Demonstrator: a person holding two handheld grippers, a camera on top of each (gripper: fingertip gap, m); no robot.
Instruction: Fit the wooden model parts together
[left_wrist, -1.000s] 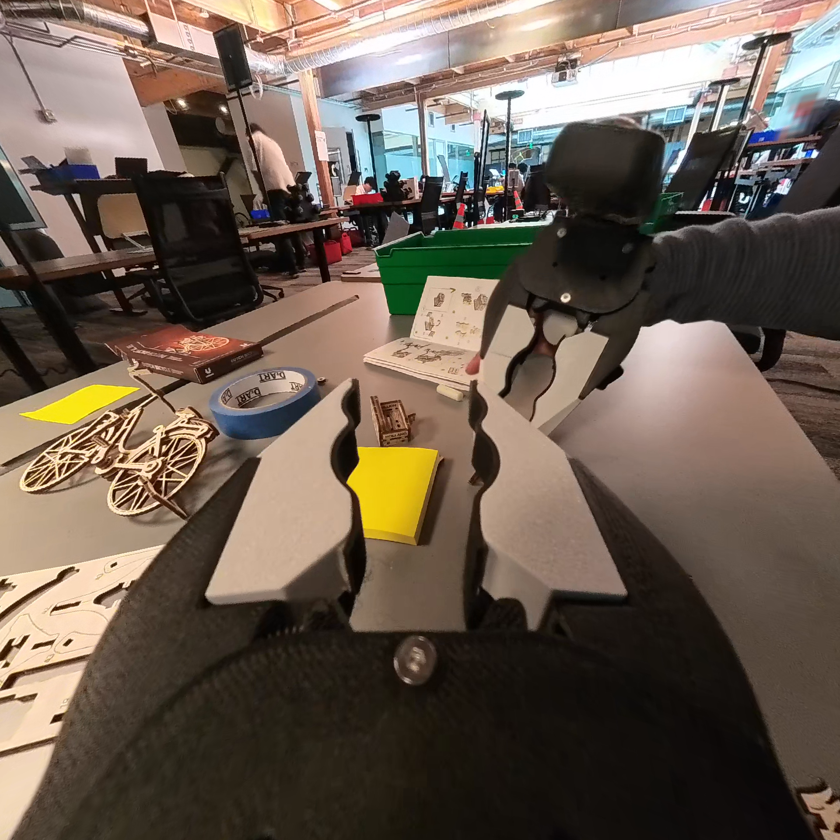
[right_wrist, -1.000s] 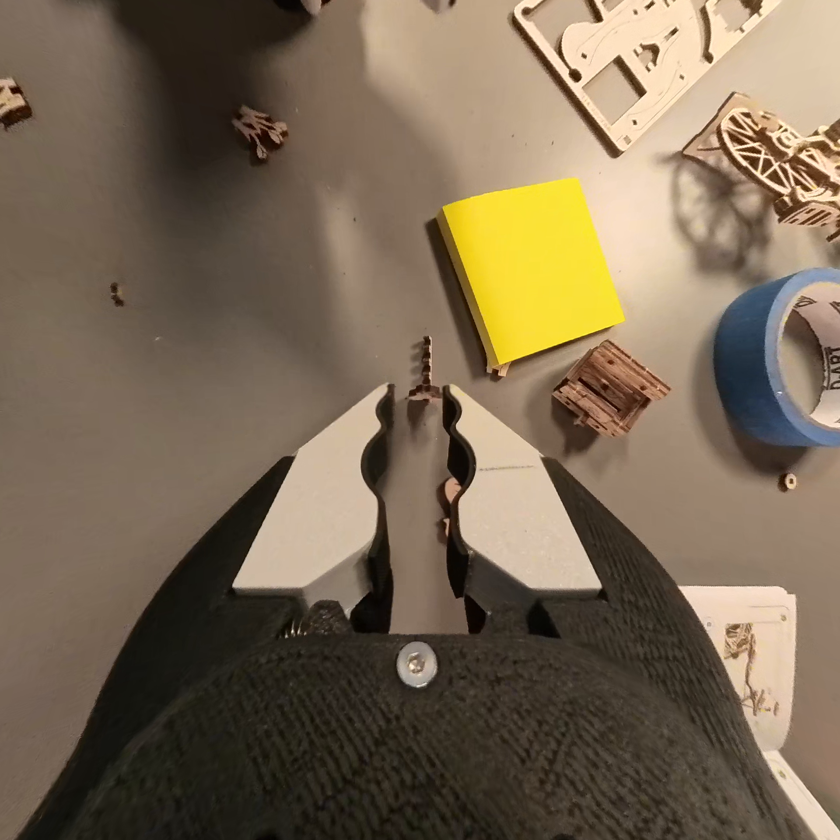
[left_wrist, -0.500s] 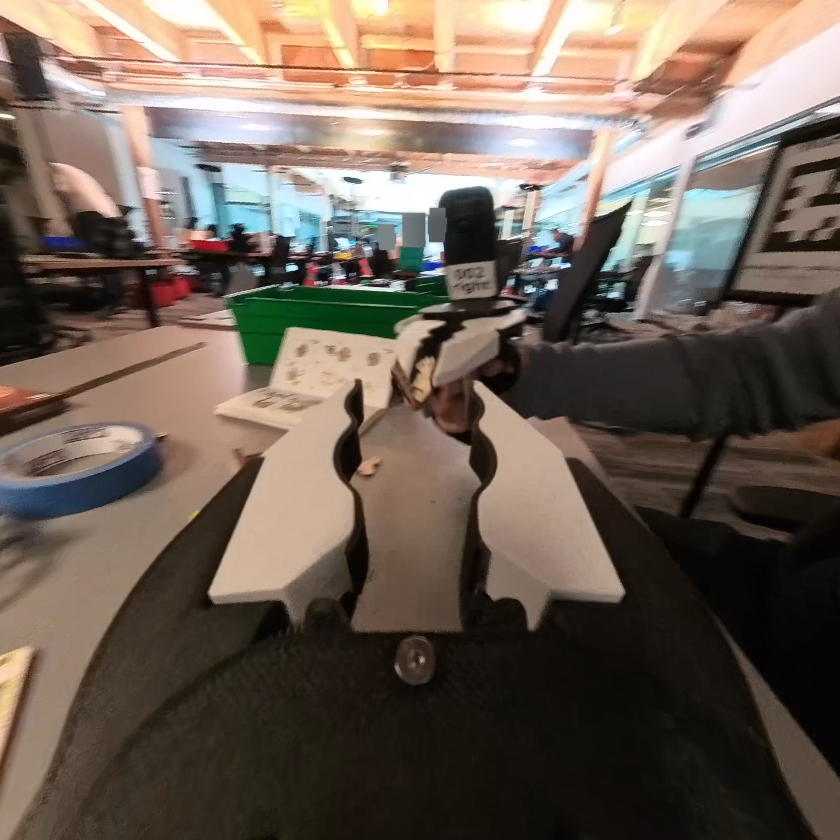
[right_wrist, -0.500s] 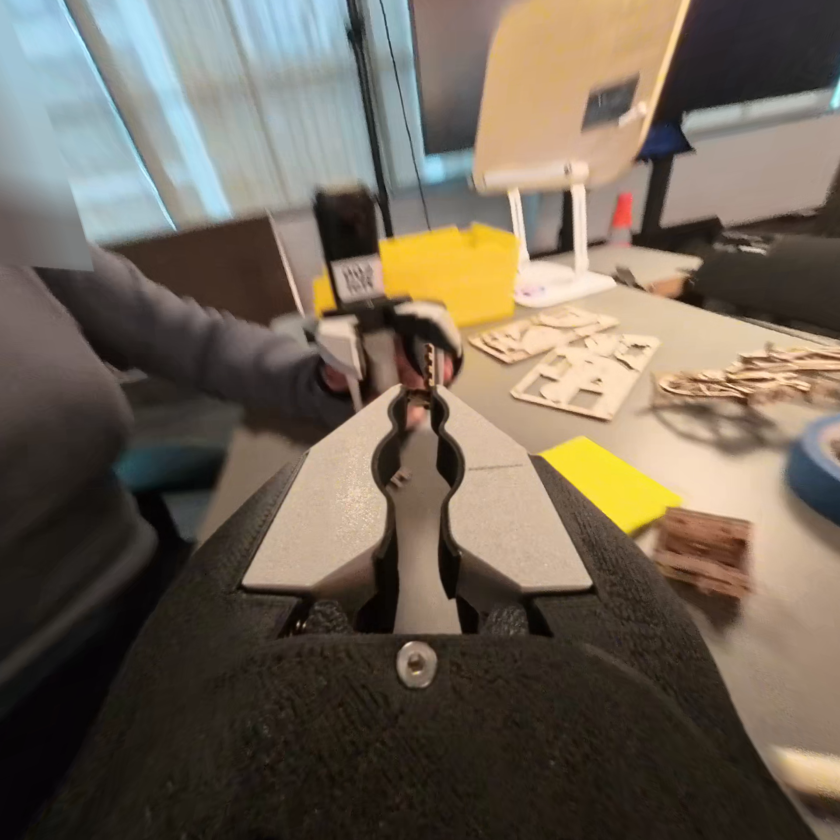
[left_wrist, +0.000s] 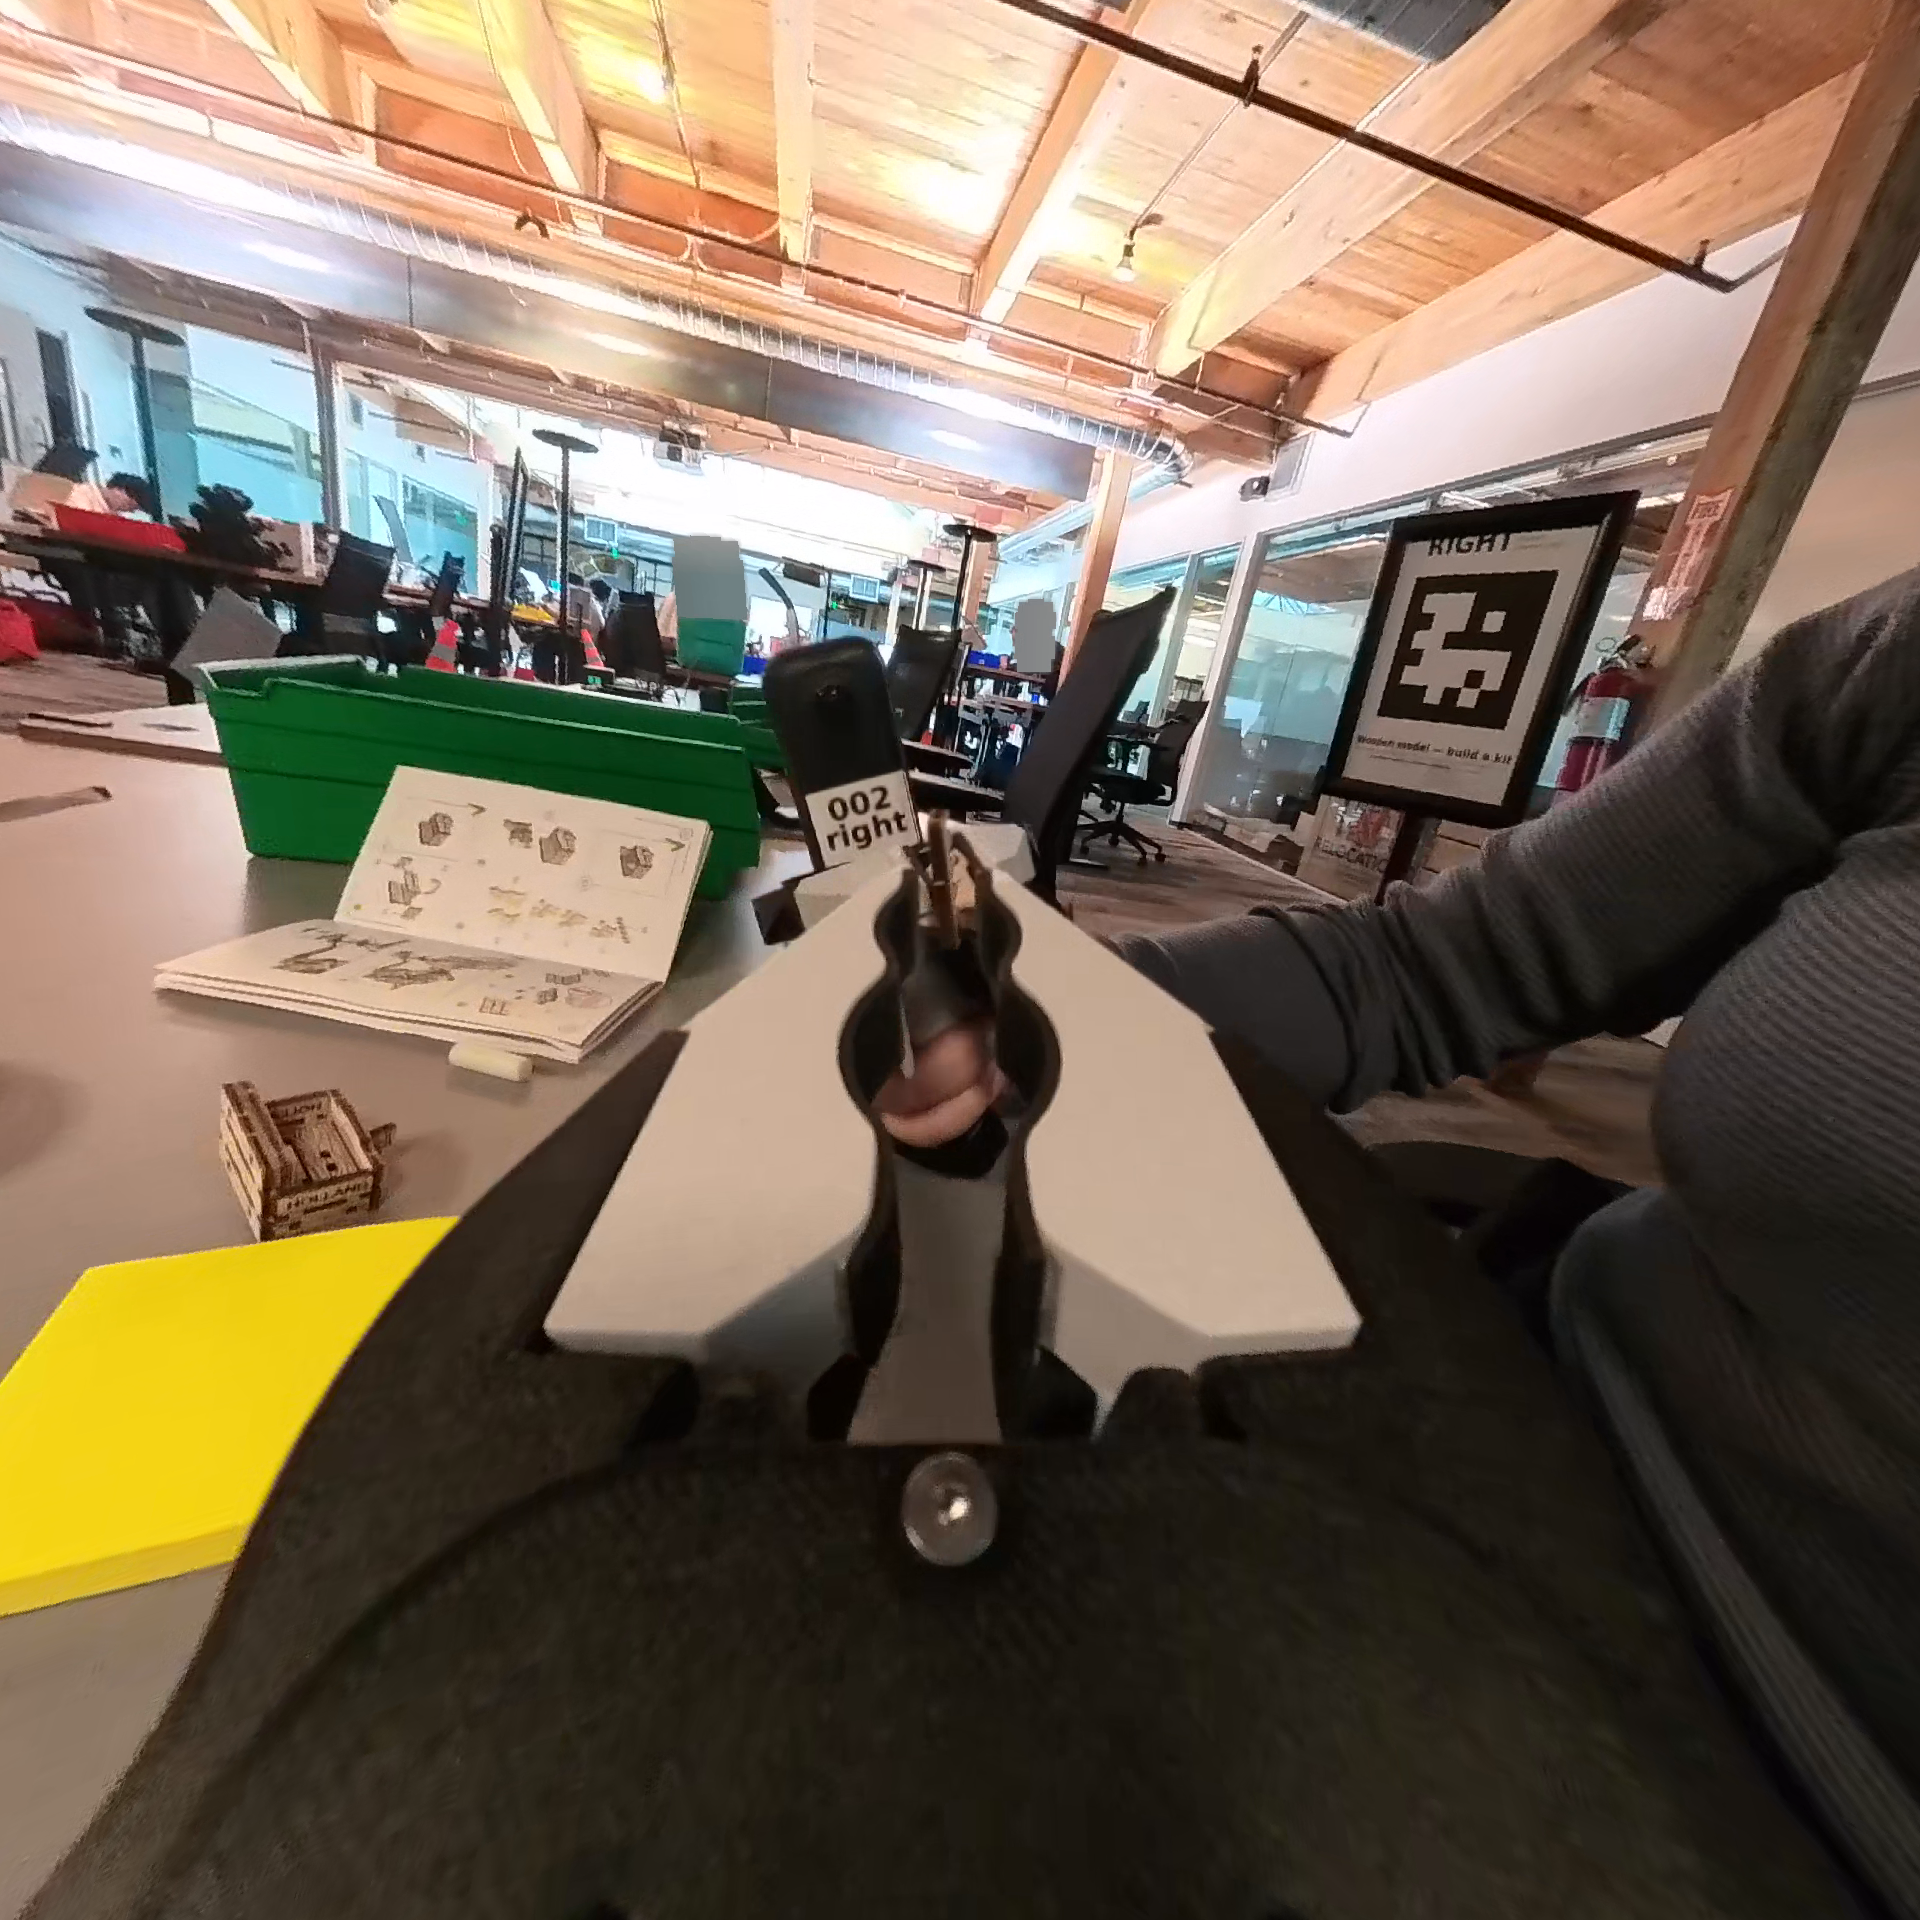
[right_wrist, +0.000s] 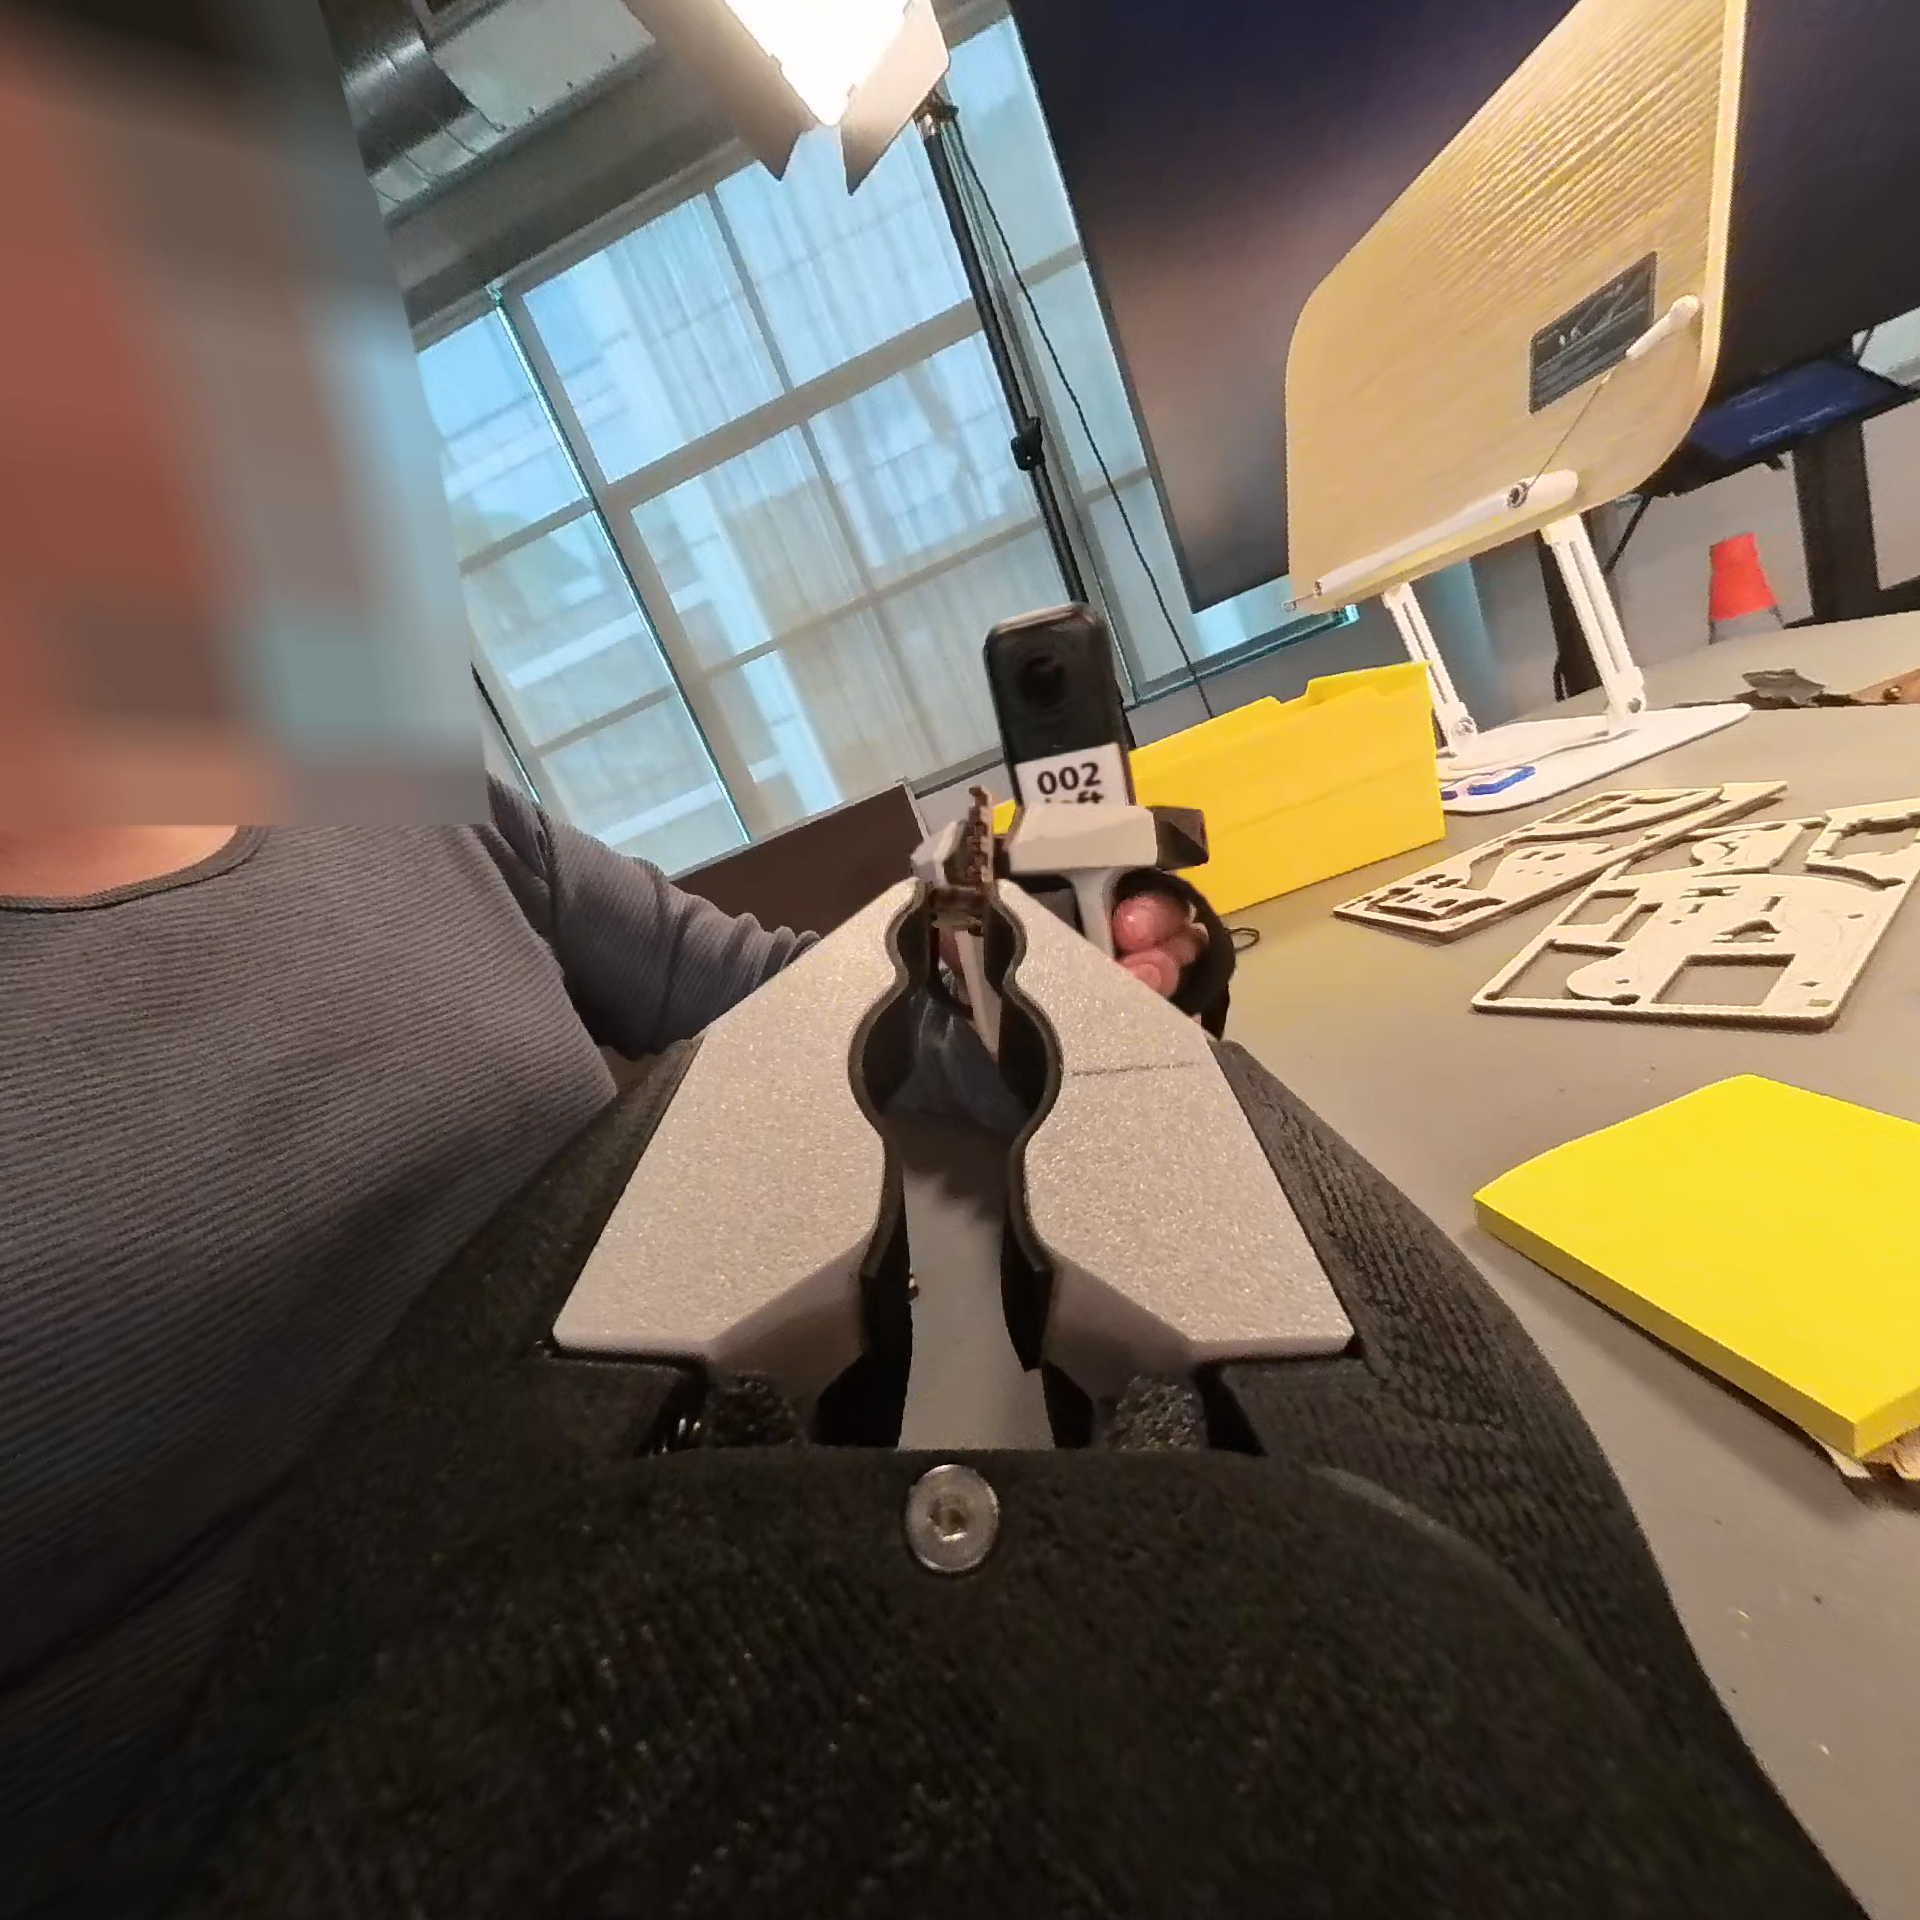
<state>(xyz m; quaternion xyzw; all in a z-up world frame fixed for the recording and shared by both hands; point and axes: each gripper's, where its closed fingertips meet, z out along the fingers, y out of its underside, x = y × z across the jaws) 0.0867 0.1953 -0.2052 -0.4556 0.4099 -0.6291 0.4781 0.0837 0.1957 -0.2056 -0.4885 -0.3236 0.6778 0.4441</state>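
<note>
Wooden part (right_wrist: 975, 854) sits pinched at right hand-held gripper (right_wrist: 961, 914) tips; left hand-held gripper (left_wrist: 945, 902) nips it too.

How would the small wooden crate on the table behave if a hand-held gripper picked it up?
The crate is thin slatted wood, so probably light and stiff, yet crushable under a hard squeeze. Its flat base suggests it would slide rather than roll.

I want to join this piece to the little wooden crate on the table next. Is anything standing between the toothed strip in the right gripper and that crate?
Nothing visible blocks it. The right gripper holds the toothed strip in the air, tip to tip with the left gripper. The crate sits alone beyond the yellow pad.
</note>
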